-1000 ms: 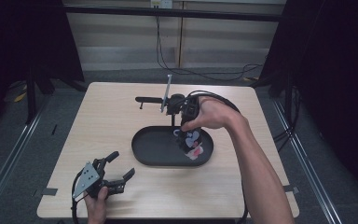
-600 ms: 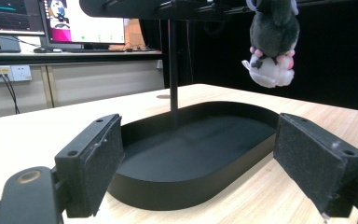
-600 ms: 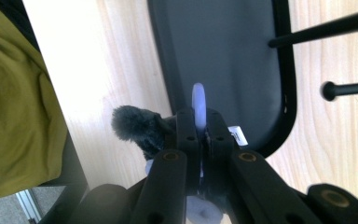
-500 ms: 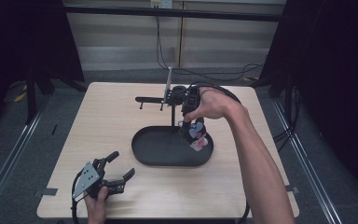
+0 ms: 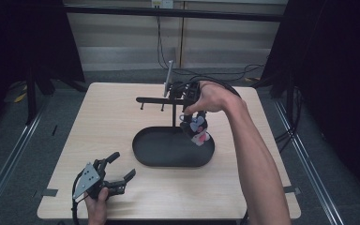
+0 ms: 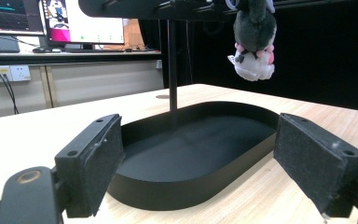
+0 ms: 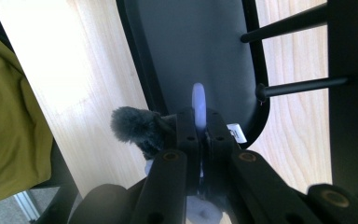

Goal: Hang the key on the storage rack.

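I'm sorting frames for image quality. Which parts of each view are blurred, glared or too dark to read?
High view: surroundings beyond the table fall into near black, and the plush toy is small and soft. Left gripper view: its claw pads are sharp, the screens behind glow bright. Right gripper view: the claw and white loop are blurred, and the wood beside the tray is washed out.

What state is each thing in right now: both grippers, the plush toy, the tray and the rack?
Left gripper: open, holding nothing, low near the table's front left.
Right gripper: shut on the plush toy's white loop.
Plush toy: lifted, hanging above the tray, beside the rack's pegs.
Black oval tray: empty, flat on the table.
Rack: upright, pegs bare.
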A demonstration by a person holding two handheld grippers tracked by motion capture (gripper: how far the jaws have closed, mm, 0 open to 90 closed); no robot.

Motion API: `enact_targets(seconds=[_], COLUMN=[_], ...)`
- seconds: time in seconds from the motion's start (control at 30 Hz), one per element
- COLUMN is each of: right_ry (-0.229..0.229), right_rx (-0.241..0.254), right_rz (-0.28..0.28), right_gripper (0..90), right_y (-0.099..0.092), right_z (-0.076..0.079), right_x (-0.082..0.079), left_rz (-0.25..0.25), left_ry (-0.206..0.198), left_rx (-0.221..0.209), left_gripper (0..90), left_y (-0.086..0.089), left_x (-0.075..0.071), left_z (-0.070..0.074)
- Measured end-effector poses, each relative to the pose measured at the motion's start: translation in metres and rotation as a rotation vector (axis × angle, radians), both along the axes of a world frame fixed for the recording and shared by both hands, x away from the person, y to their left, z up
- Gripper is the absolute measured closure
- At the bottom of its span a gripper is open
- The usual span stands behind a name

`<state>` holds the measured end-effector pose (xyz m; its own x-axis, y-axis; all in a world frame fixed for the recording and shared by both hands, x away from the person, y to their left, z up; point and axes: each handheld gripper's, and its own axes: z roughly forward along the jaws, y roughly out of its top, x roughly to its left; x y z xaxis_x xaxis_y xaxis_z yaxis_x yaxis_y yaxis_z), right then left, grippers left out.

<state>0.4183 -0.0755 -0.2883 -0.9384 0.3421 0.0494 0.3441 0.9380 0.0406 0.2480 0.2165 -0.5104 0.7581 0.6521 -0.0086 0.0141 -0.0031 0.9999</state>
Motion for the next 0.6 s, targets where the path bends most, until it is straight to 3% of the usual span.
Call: enact_targets(seconds=[0.4,0.6], right_ry=[0.015,0.031], right_rx=[-0.024,-0.027], right_rz=[-0.004,-0.033], right_gripper=[87.4,87.3], right_y=[0.003,0.0], right_z=[-0.002,-0.002], right_x=[0.015,0.023], left_rz=[-0.003,-0.004], left_ry=[0.001,-0.002], left_rx=[0.0,0.0], left_gripper=[15.6,15.5], left_y=[0.0,0.0], left_x=[0.0,0.0], left_z=[0.0,0.0])
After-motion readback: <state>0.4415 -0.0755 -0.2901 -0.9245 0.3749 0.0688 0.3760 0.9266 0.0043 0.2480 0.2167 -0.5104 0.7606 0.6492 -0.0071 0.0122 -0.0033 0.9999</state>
